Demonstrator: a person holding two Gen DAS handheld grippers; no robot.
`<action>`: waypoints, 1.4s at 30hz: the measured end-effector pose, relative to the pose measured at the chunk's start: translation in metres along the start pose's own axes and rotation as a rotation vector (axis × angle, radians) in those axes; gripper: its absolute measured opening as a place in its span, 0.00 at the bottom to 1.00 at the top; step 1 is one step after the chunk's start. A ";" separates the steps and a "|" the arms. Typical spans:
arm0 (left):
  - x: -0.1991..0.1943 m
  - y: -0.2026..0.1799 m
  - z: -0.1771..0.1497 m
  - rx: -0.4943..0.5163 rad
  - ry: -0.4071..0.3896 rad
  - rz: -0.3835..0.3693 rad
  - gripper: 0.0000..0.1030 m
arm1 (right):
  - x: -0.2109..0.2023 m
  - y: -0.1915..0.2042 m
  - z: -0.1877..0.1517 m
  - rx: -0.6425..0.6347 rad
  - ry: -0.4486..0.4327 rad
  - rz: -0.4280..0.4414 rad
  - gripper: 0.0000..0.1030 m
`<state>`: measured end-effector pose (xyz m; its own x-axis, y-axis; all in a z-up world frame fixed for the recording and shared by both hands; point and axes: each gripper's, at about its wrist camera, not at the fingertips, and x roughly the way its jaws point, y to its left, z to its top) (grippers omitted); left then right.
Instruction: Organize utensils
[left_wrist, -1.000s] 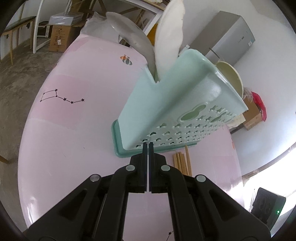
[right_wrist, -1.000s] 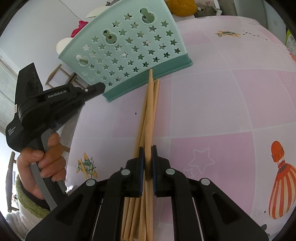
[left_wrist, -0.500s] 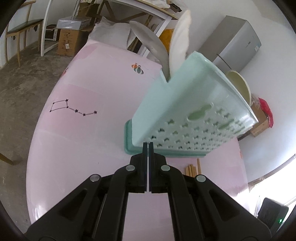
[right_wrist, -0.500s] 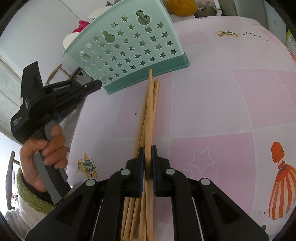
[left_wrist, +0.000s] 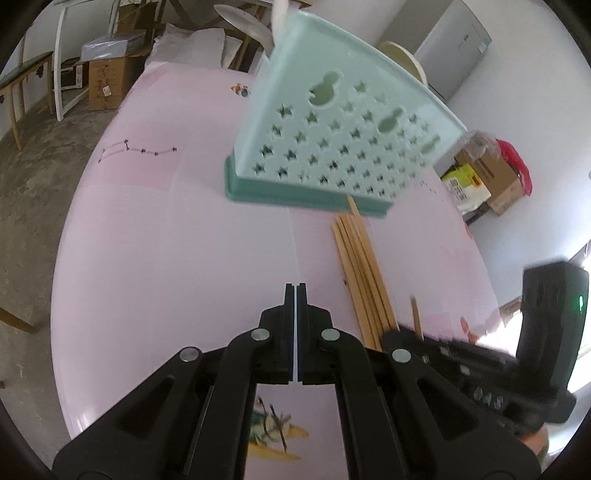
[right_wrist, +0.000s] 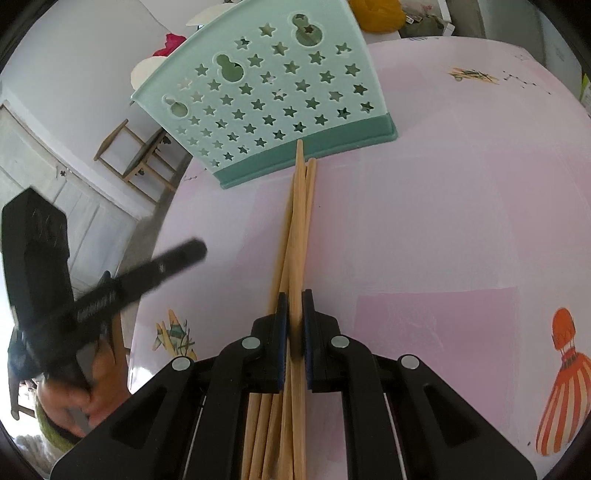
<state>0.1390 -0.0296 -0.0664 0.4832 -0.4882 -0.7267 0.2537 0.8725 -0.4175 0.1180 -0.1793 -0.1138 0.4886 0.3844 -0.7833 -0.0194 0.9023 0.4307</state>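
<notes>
We see a round counter covered in pink cloth (left_wrist: 155, 229) printed with a black star constellation (left_wrist: 138, 151) and a red-and-orange striped balloon (right_wrist: 563, 398). Beyond it stands a tall grey metal fridge (left_wrist: 456, 48), with brown cardboard boxes (left_wrist: 107, 83) on the bare concrete floor (left_wrist: 33, 173). A wooden-framed chair (right_wrist: 138, 153) sits by the white wall, and a yellow bundle (right_wrist: 376, 14) lies past the counter's far edge.

Left gripper (right_wrist: 192, 254): white lettering along its side, motion-blurred, not readable. Fridge (left_wrist: 456, 59): small dark mark on door, too small to read. Cardboard box (left_wrist: 107, 83): white sticker, illegible. No other text readable.
</notes>
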 end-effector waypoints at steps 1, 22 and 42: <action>0.000 -0.002 -0.004 0.006 0.006 -0.003 0.00 | 0.001 0.002 0.001 -0.002 0.000 0.000 0.07; -0.003 -0.014 -0.042 0.048 0.065 -0.051 0.01 | -0.017 -0.028 0.002 0.023 0.029 -0.005 0.10; 0.000 -0.016 -0.046 0.045 0.073 -0.056 0.01 | -0.023 -0.049 0.012 0.062 -0.005 -0.024 0.06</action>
<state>0.0969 -0.0441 -0.0848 0.4055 -0.5350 -0.7411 0.3173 0.8428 -0.4348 0.1177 -0.2348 -0.1115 0.4928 0.3616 -0.7915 0.0467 0.8972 0.4391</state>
